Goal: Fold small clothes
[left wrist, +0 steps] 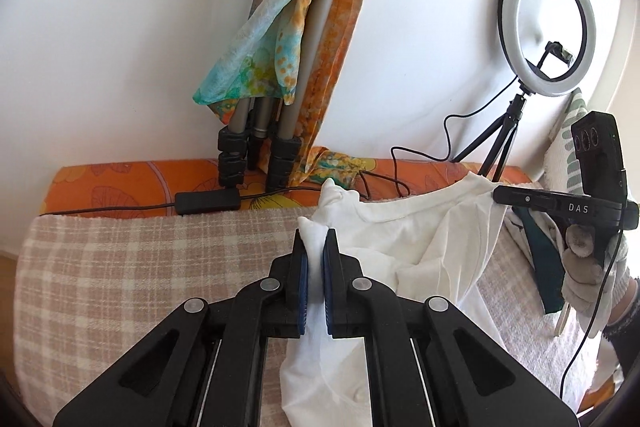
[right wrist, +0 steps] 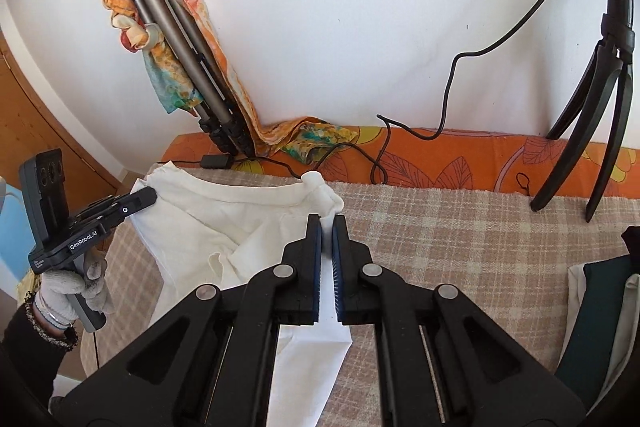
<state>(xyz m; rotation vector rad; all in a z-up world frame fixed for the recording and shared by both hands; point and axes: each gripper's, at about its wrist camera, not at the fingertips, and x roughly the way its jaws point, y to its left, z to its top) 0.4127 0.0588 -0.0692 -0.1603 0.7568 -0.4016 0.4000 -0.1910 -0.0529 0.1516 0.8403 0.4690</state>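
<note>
The left claw (left wrist: 315, 239) is clamped on a bunched shoulder of the white garment (left wrist: 420, 235); the right claw (right wrist: 327, 227) is clamped on the opposite shoulder. Between them the neckline edge hangs stretched, and the body drapes down onto the checked blanket (left wrist: 140, 267). No fold is visible, so the task is judged at its start: the garment must yet be laid flat and folded. The fabric appears thin, creased and limp. Folded dark and pale clothes (right wrist: 600, 311) lie at the right.

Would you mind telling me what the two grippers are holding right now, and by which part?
Both hold the white shirt by its top edge: the left gripper and the right gripper each pinch a bunched corner beside the neckline.
</note>
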